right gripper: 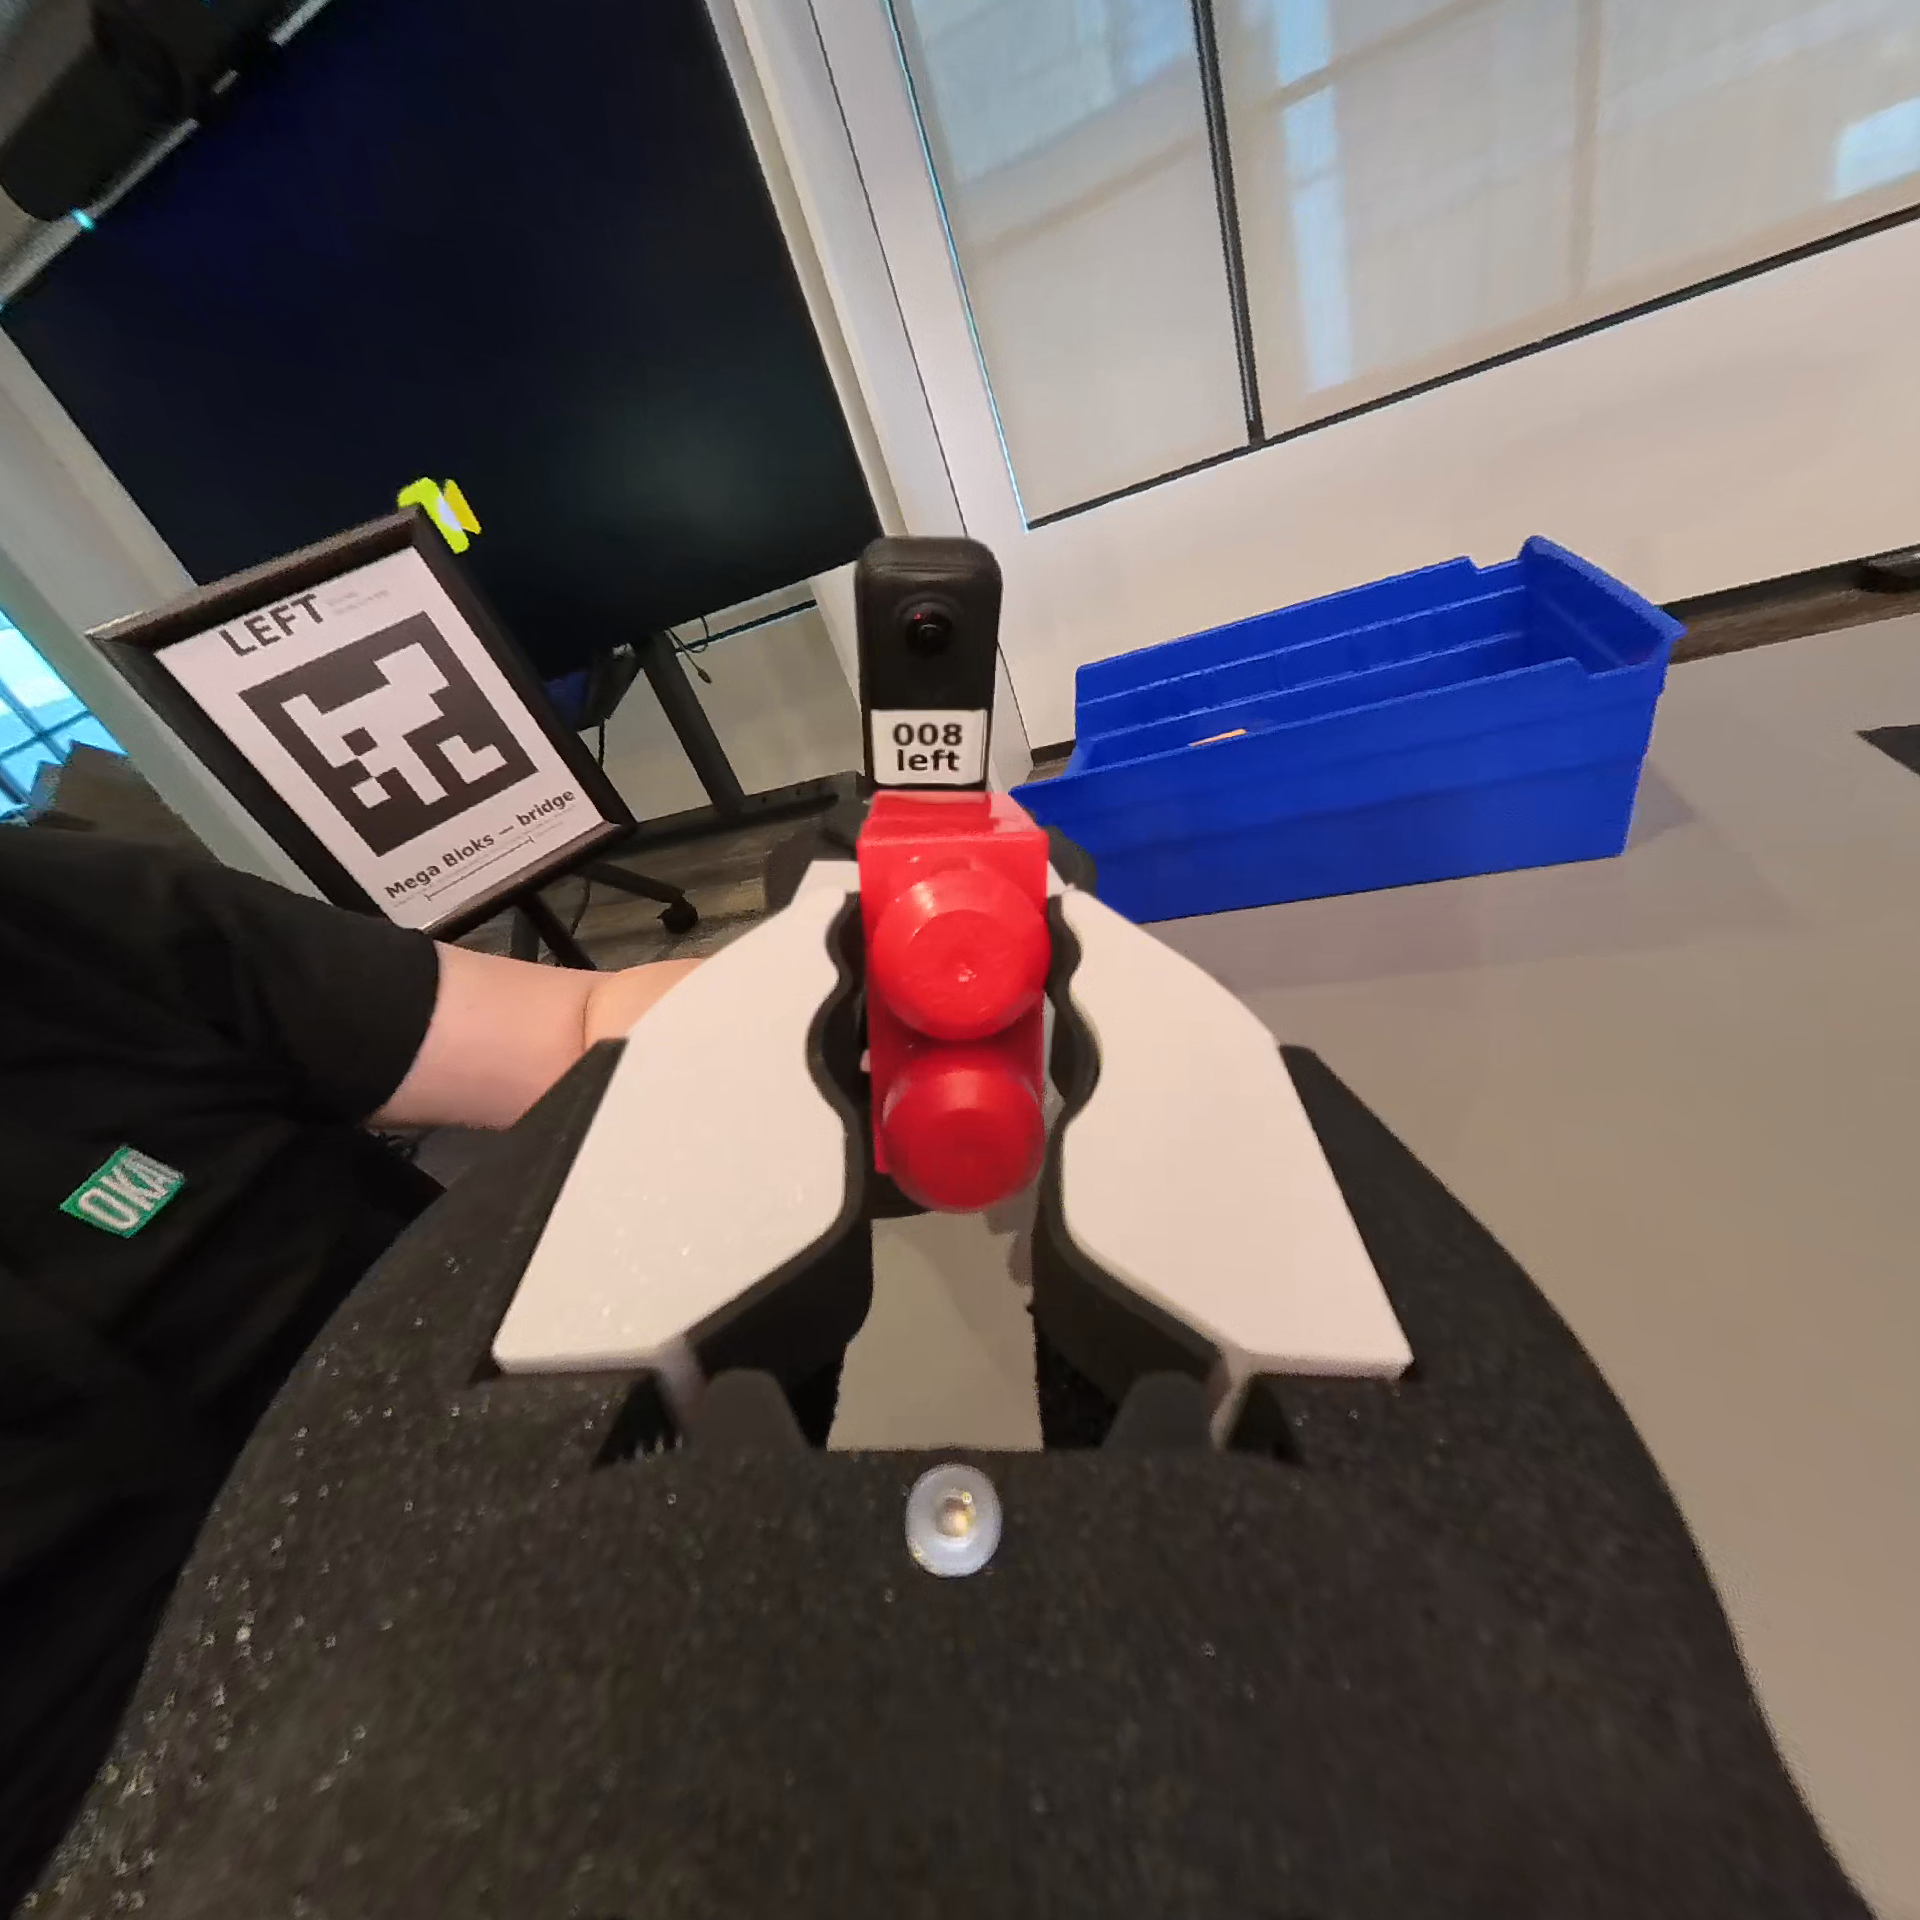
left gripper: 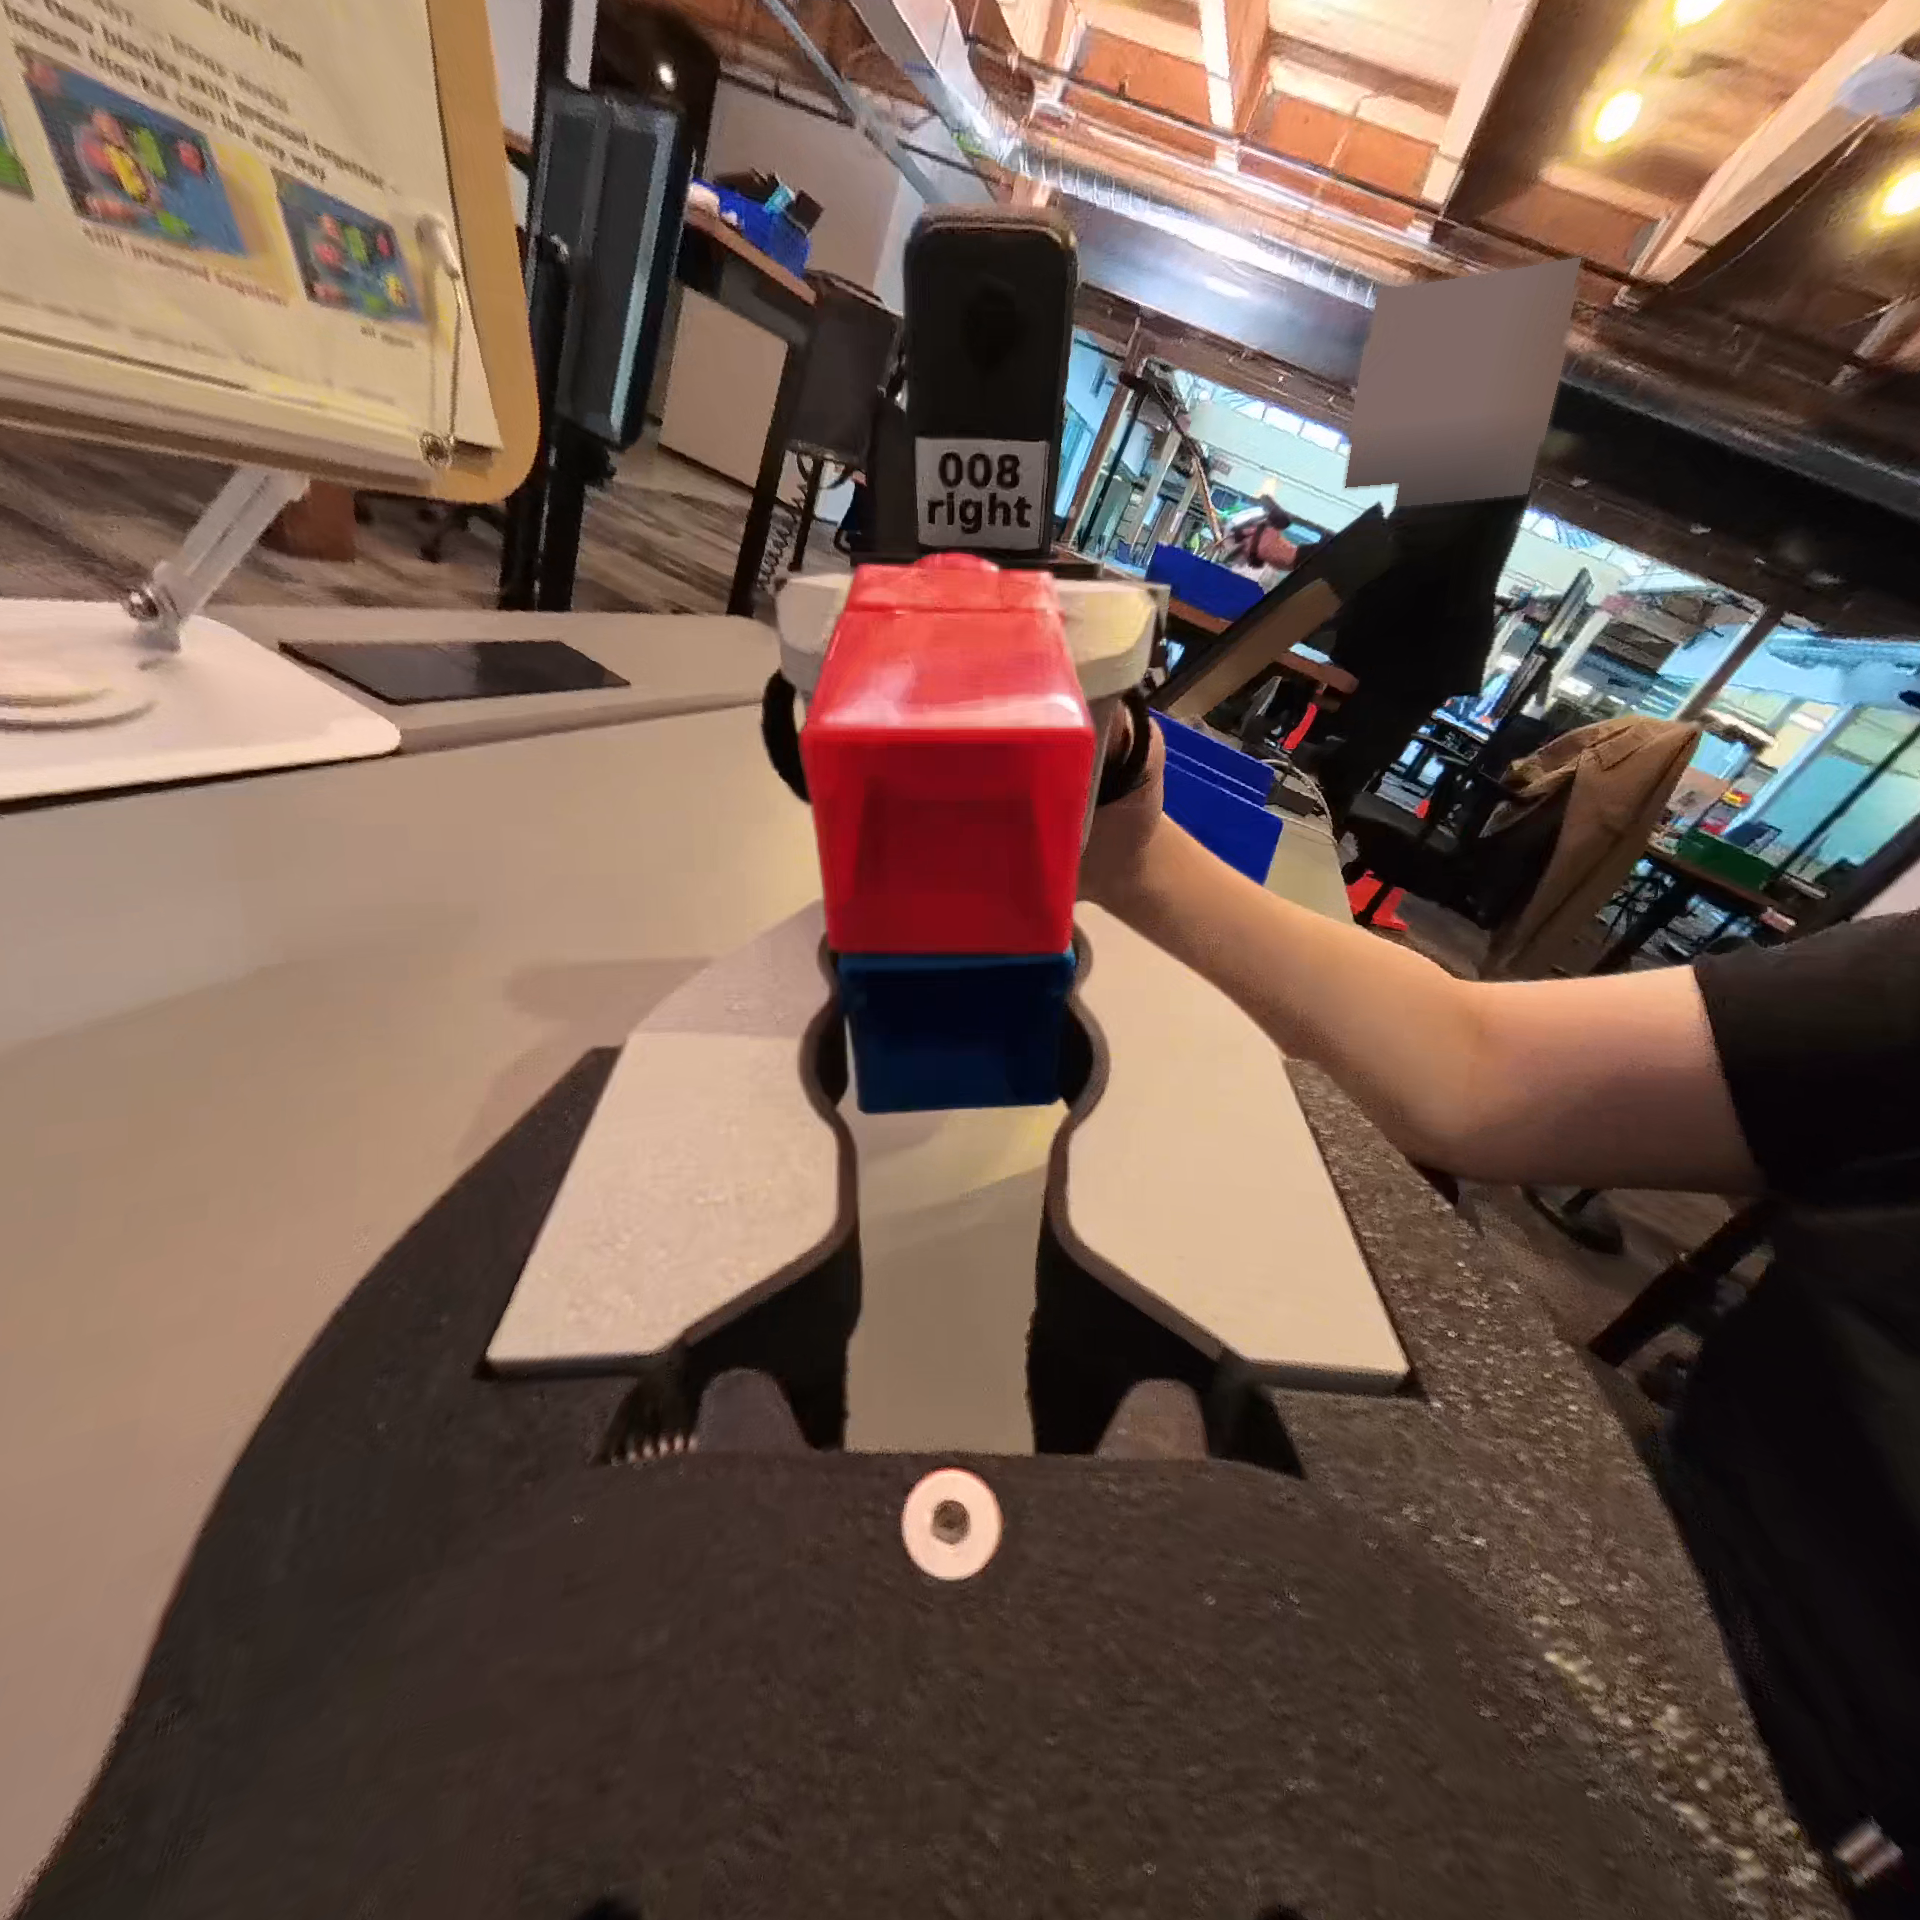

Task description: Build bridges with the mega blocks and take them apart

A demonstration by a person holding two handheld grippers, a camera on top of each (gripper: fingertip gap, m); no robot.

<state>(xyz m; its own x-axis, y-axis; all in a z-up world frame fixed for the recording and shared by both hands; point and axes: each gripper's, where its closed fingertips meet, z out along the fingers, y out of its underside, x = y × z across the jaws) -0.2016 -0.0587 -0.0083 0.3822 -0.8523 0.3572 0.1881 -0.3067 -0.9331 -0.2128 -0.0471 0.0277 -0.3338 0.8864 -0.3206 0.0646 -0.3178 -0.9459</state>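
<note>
Blocks (left gripper: pixel 948 831) between both clamped grippers (left gripper: pixel 951 1029)

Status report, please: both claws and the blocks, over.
Left claw shut on blue block. Right claw shut on red block. Blocks joined, held above table. Nothing in the way.

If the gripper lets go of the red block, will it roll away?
Probably not. The red block has flat sides, so it would likely thud and sit, though its round studs might make it wobble. It looks like hollow hard plastic, so likely light and stiff. The right gripper pinches smooth sides, so it could slip.
</note>
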